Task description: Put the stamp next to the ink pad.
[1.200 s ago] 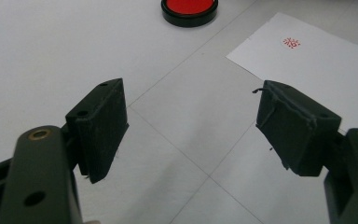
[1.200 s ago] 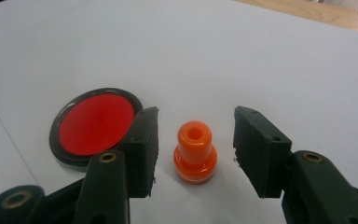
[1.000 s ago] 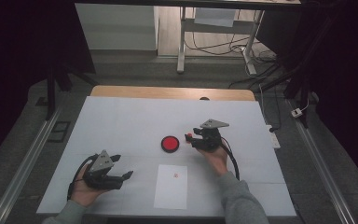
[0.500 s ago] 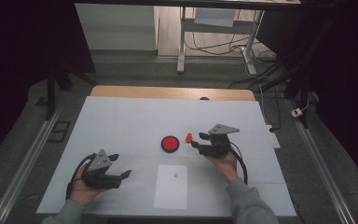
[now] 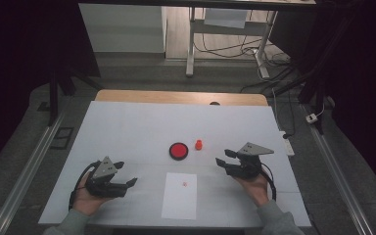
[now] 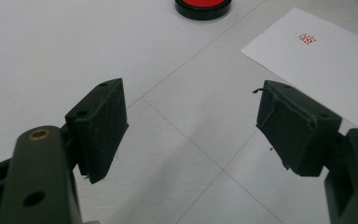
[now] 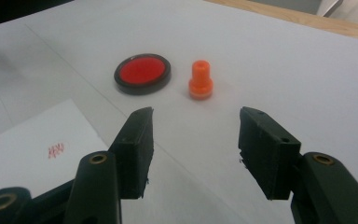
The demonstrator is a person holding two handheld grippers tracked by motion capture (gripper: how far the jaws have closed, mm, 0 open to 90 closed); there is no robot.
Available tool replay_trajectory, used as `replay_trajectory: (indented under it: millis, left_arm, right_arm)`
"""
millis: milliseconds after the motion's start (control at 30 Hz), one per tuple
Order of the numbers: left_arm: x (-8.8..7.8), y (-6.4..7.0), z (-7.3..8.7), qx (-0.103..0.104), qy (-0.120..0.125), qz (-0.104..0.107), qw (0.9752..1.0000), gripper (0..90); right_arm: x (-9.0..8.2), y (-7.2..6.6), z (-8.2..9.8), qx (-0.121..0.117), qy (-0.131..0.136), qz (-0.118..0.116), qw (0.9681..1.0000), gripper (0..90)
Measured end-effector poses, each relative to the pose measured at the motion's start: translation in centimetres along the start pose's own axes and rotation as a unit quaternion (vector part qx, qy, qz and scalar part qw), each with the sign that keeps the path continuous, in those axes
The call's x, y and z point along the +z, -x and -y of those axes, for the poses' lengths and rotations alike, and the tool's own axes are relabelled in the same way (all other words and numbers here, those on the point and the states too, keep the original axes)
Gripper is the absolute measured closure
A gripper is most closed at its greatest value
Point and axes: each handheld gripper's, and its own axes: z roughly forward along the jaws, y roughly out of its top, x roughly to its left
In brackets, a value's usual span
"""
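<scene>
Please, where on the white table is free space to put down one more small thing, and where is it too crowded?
The white table is bare along its far half, beyond the ink pad and the orange stamp. Another free patch lies between the left gripper and the paper sheet. It is crowded around pad and stamp, near the right gripper.

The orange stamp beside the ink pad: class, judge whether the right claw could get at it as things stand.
Probably yes. The right claw is open and empty, and the orange stamp stands upright straight ahead of its jaws, apart from the ink pad, with bare table between claw and stamp.
</scene>
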Motion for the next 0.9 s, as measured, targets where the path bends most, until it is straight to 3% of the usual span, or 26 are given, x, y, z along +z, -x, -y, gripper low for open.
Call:
replay_trajectory:
  millis: [400, 567, 900]
  left_arm:
    - [0.1, -0.2, 0.3, -0.005, -0.005, -0.002, 1.0000, 24.3]
    - [0.1, -0.2, 0.6, -0.006, -0.007, -0.002, 1.0000, 24.3]
    - [-0.2, -0.3, 0.8, -0.007, -0.005, -0.003, 1.0000, 24.3]
  right_arm:
    - [-4.7, 0.7, 3.3, 0.002, 0.003, 0.013, 0.9999, 44.4]
    - [-6.2, 0.8, 4.3, -0.009, 0.002, 0.018, 0.9998, 44.2]
    - [-6.2, 1.0, 5.0, -0.019, -0.014, 0.028, 0.9993, 43.8]
